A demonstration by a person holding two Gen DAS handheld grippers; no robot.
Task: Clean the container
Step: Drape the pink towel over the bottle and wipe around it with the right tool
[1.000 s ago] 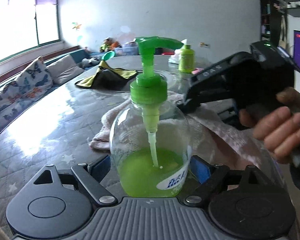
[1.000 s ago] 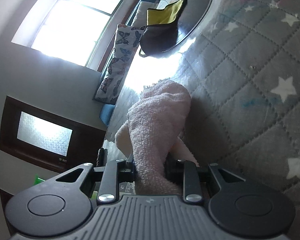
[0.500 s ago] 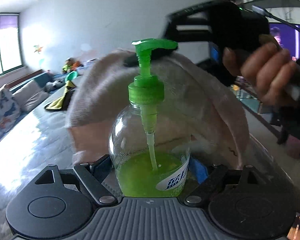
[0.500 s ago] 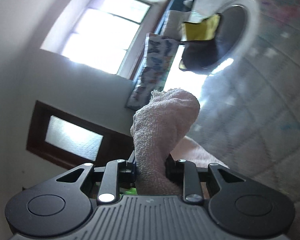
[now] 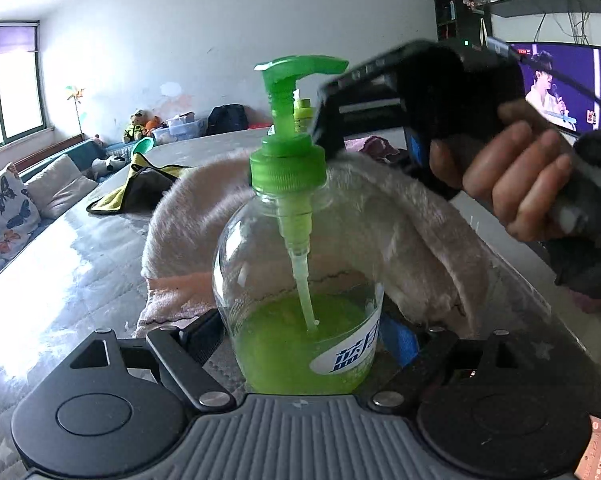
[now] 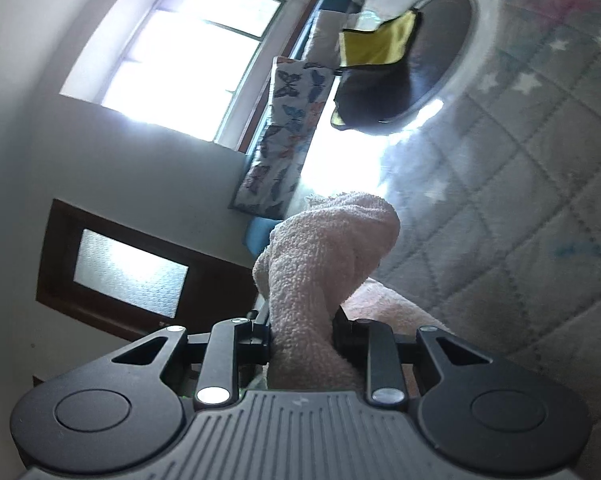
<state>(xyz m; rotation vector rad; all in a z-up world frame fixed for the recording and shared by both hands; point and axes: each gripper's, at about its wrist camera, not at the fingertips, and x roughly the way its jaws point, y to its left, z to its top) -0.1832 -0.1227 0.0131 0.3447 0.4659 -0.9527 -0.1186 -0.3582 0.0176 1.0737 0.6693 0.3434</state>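
Note:
A clear pump bottle (image 5: pixel 300 280) with a green pump head and green liquid stands upright between the fingers of my left gripper (image 5: pixel 300 332), which is shut on its base. My right gripper (image 6: pixel 300 336) is shut on a pink towel (image 6: pixel 320 264). In the left wrist view the right gripper's body (image 5: pixel 420 100) is just right of the pump collar, and the pink towel (image 5: pixel 400 232) drapes around the back and right side of the bottle, touching its shoulder.
A quilted, star-patterned table cover (image 5: pixel 60 272) lies under everything. A yellow and black cloth (image 5: pixel 140 188) lies on a round dark plate (image 6: pixel 440 60) at the far side. A second green bottle (image 5: pixel 302 114) stands behind. A TV (image 5: pixel 560 84) is at the right.
The right gripper came down from above the pump to beside the bottle's collar, bringing the towel down around the bottle's back. The left gripper kept hold of the bottle.

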